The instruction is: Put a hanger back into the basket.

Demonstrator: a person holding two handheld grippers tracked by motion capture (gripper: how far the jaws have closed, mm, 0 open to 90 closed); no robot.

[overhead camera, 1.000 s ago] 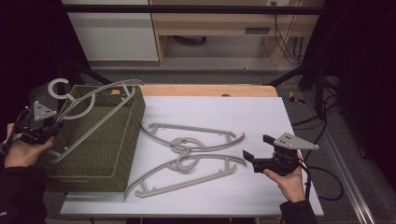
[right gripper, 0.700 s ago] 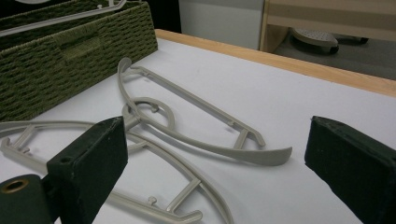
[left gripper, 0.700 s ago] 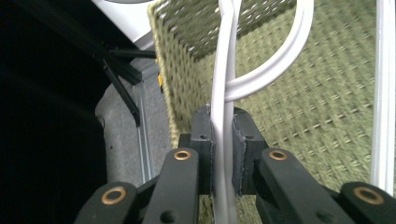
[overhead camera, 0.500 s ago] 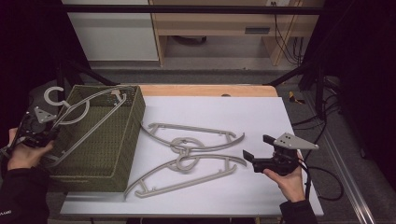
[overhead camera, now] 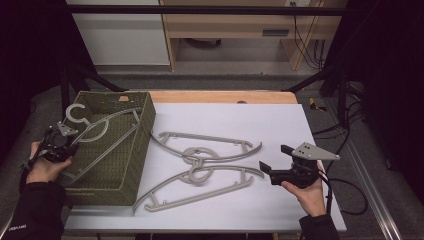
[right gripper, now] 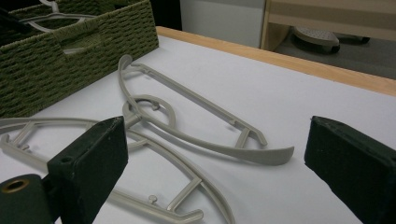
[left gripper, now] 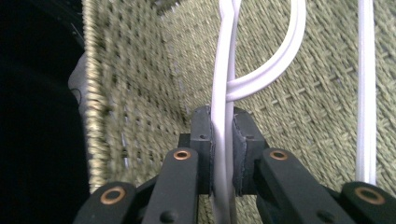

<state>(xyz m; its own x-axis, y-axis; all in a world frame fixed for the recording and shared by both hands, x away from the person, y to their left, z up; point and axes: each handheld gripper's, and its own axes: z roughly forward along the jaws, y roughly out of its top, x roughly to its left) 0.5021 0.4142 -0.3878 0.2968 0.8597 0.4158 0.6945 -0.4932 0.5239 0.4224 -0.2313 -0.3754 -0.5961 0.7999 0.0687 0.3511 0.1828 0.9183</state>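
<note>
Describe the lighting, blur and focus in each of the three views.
High view: white table bright, surroundings nearly black. Left gripper view: hanger between the pads overexposed to white, woven basket soft and blurred at left. Right gripper view: near pads soft-edged, hangers on the table sharp, evenly lit.

Lit evenly from above on the white table [overhead camera: 280, 130]; dark all around it; soft, blurred weave on the basket [left gripper: 140, 84] close up.

Two hooked hangers [overhead camera: 200, 165] clutter the table's [overhead camera: 300, 125] middle beside the basket [overhead camera: 135, 150]; its right side lies free.
</note>
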